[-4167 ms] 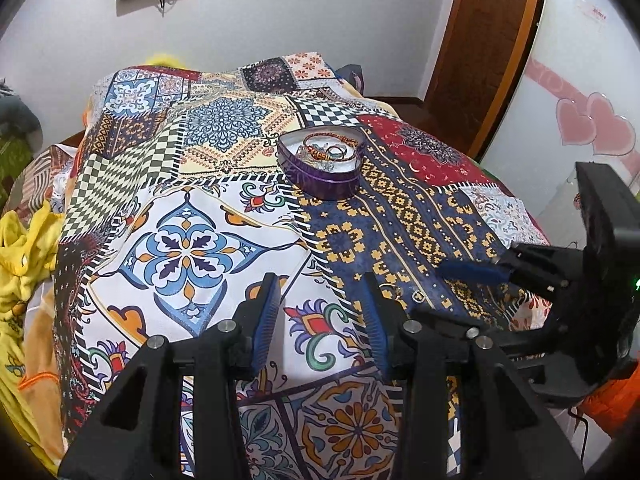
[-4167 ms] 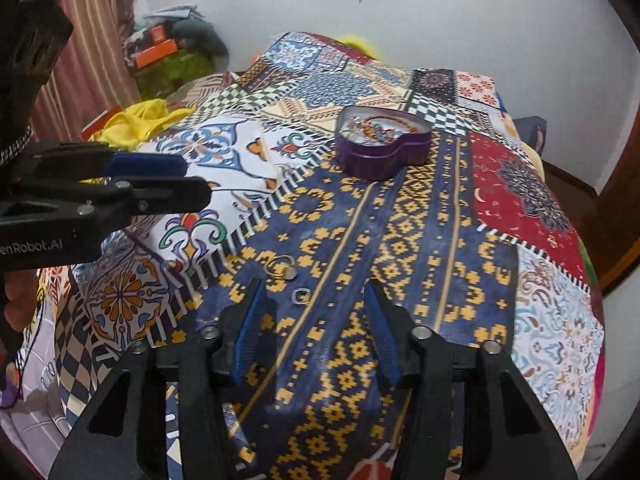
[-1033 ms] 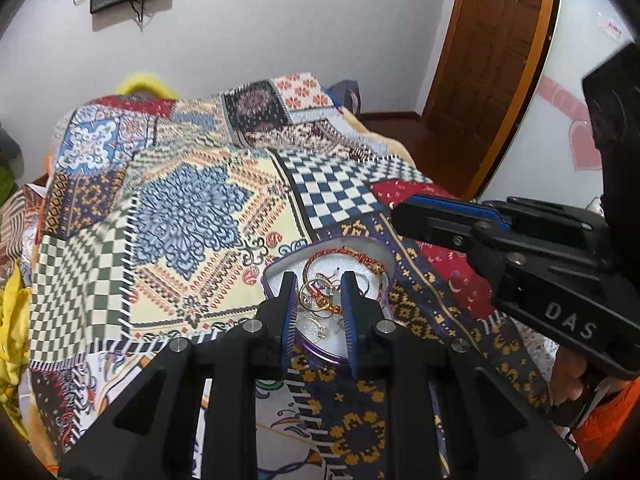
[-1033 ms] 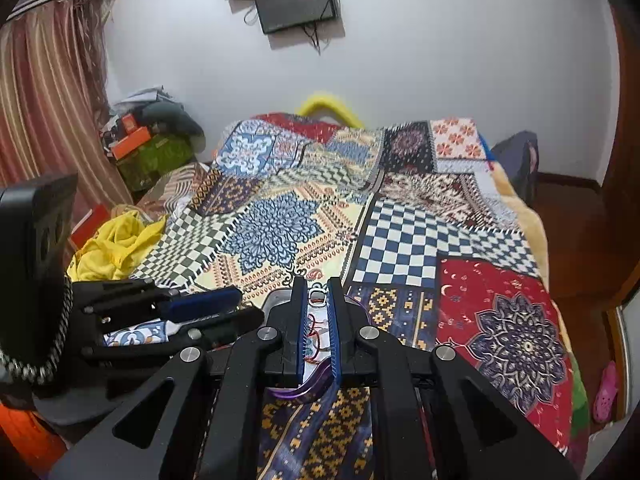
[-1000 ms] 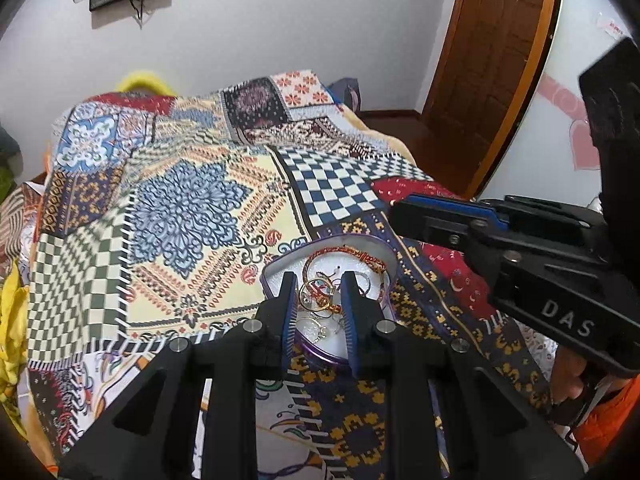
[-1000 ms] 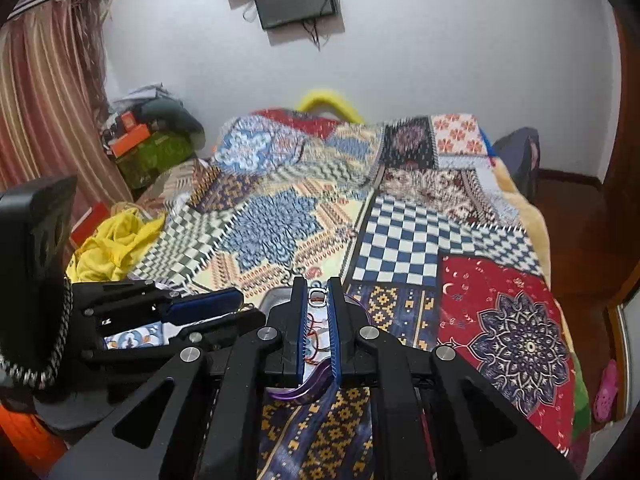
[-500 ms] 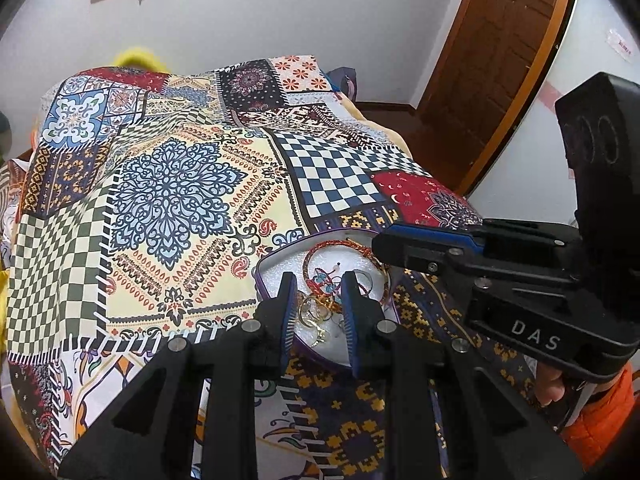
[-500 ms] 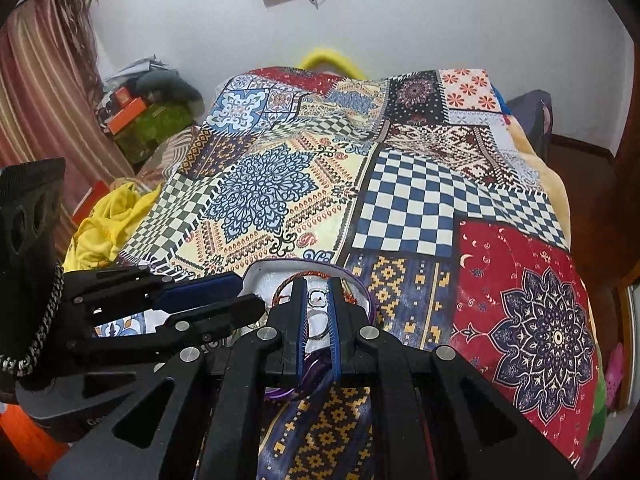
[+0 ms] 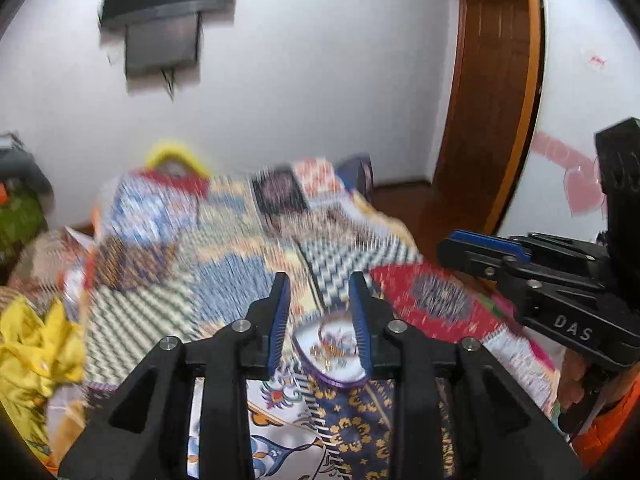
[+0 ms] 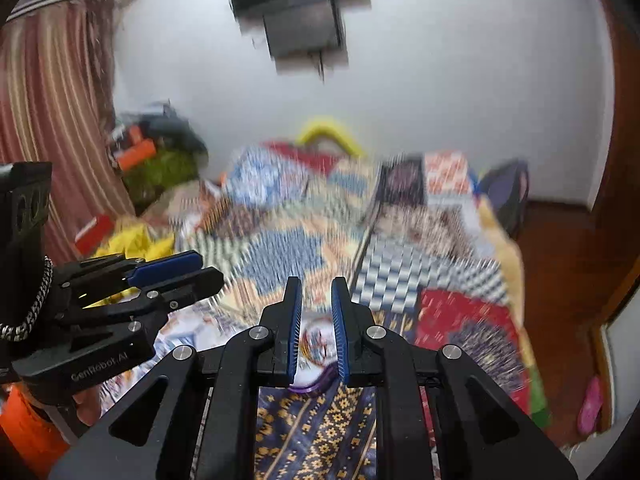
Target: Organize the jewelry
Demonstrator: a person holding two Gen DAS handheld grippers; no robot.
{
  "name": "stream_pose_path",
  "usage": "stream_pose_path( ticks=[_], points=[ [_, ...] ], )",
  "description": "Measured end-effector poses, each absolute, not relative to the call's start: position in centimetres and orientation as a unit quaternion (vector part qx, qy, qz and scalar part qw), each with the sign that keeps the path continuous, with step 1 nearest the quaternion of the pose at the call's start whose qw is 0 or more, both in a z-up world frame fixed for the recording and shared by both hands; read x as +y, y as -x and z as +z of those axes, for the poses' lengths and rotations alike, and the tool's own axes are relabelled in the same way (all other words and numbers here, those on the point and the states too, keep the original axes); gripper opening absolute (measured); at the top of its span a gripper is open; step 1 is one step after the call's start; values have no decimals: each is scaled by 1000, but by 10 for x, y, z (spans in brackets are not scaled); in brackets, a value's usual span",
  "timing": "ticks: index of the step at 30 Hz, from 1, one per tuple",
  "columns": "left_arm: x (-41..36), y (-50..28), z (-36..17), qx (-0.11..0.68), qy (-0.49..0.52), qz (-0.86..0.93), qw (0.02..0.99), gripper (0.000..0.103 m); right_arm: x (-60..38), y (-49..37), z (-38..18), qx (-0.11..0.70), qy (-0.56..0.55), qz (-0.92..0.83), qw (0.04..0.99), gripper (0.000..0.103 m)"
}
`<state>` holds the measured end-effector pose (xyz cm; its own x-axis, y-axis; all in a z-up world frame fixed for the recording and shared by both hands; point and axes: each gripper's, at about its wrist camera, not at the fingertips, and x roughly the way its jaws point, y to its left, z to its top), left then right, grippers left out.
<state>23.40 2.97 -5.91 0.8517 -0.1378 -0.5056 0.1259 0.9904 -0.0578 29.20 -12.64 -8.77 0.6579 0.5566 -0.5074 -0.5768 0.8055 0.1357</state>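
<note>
Left wrist view, heavily blurred, showed the left gripper (image 9: 320, 312) with its blue-padded fingers (image 9: 280, 312) spread and nothing between them, held above a purple-rimmed jewelry box (image 9: 334, 354) on the patchwork bedspread (image 9: 160, 320). A tangle of jewelry (image 9: 332, 346) lay inside the box, its pieces too smeared to tell apart. The right gripper (image 9: 476, 246) reached in from the right edge. Right wrist view showed the right gripper (image 10: 314, 320) with its fingers (image 10: 294, 320) slightly parted and empty, the box (image 10: 316, 380) partly hidden just behind them, and the left gripper (image 10: 176, 270) at the left.
</note>
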Motion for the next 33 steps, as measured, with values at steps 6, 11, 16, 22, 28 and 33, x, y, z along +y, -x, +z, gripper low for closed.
stream_pose_path(
  ticks=[6, 11, 16, 22, 28, 33],
  points=[
    [23, -157, 4, 145, -5, -49, 988, 44, -147, -219, -27, 147, 7, 287, 947, 14],
    [15, -100, 29, 68, -23, -16, 997, 59, -163, -157, 4, 57, -1, 263, 963, 22],
    [14, -66, 35, 39, -20, 14, 999, 81, -169, -117, 11, 8, -5, 236, 972, 45],
    [19, -44, 35, 29, 2, 25, 999, 97, -162, -104, 3, -8, 2, 199, 980, 87],
    [21, -41, 32, 32, 7, 27, 999, 98, -163, -94, 2, -5, -2, 191, 982, 103],
    [17, -37, 29, 33, 7, 27, 999, 98, -167, -90, -2, 3, 2, 194, 981, 103]
  ],
)
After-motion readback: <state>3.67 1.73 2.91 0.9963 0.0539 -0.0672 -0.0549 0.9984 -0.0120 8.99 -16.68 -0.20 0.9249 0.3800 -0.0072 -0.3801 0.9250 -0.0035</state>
